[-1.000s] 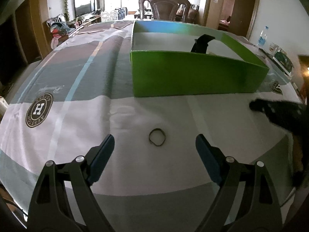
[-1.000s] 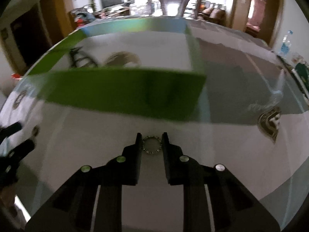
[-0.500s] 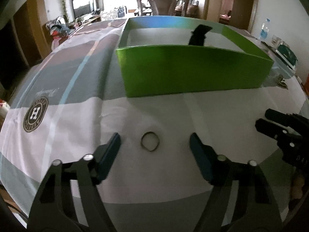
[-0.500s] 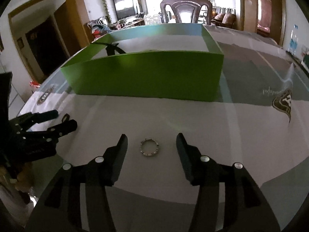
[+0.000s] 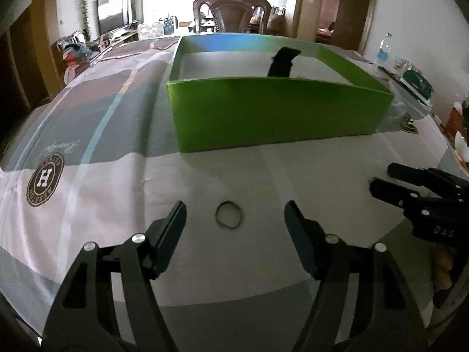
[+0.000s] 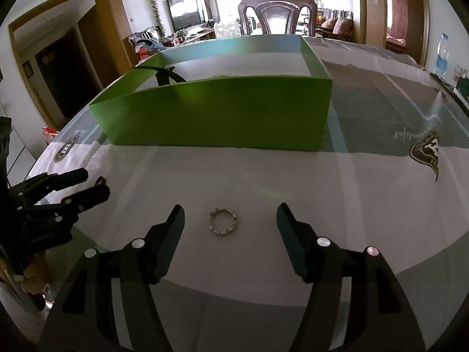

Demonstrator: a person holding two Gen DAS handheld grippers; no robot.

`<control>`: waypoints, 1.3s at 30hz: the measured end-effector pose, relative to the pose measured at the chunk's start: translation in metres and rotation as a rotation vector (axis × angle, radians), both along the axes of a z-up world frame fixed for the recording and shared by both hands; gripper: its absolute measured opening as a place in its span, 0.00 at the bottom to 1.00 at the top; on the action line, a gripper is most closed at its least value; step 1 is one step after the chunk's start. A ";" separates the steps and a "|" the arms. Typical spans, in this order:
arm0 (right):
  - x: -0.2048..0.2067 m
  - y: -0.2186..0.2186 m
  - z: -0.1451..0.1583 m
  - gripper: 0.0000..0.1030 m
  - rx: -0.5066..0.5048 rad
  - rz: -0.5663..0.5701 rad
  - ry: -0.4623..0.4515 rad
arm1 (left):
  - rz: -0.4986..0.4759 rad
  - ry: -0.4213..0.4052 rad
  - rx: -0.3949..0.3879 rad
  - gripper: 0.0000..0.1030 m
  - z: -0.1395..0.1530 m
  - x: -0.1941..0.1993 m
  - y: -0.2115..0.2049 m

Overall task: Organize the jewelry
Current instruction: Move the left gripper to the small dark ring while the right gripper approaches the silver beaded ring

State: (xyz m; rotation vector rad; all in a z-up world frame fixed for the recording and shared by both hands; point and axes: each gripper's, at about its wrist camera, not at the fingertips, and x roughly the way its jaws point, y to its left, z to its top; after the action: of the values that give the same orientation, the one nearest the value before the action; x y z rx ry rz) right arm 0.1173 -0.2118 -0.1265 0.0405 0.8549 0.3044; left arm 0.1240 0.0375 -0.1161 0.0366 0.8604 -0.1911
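A thin dark ring (image 5: 229, 218) lies on the tablecloth between the fingers of my open left gripper (image 5: 234, 214). A silver beaded ring (image 6: 223, 222) lies on the cloth between the fingers of my open right gripper (image 6: 230, 215). Neither ring is touched. A green open box (image 5: 278, 117) stands behind both rings, with a black item (image 5: 282, 63) inside; the box also shows in the right wrist view (image 6: 217, 111). The right gripper shows at the right of the left wrist view (image 5: 390, 180), and the left gripper at the left of the right wrist view (image 6: 88, 184).
The tablecloth has a round logo (image 5: 44, 179) at left and a dark crest (image 6: 426, 151) at right. A wooden chair (image 5: 231, 11) stands beyond the table. A water bottle (image 5: 383, 50) and clutter sit at the far right edge.
My right gripper has opened and let go of the silver ring, which now lies on the cloth. The left gripper has stayed open around the dark ring.
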 end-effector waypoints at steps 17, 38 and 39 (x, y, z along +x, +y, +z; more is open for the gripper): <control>-0.001 -0.003 0.000 0.63 0.009 -0.008 0.001 | -0.010 -0.023 -0.008 0.63 0.000 0.000 -0.004; -0.003 0.001 0.002 0.64 0.014 0.019 -0.013 | -0.082 0.009 0.014 0.67 -0.004 -0.001 -0.013; -0.004 0.001 0.004 0.64 0.014 0.029 -0.016 | -0.075 0.009 0.020 0.68 -0.004 0.000 -0.014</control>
State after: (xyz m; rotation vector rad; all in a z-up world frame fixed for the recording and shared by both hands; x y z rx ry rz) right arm 0.1135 -0.2106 -0.1229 0.0385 0.8376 0.3378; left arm 0.1240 0.0238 -0.1201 0.0871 0.8710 -0.2529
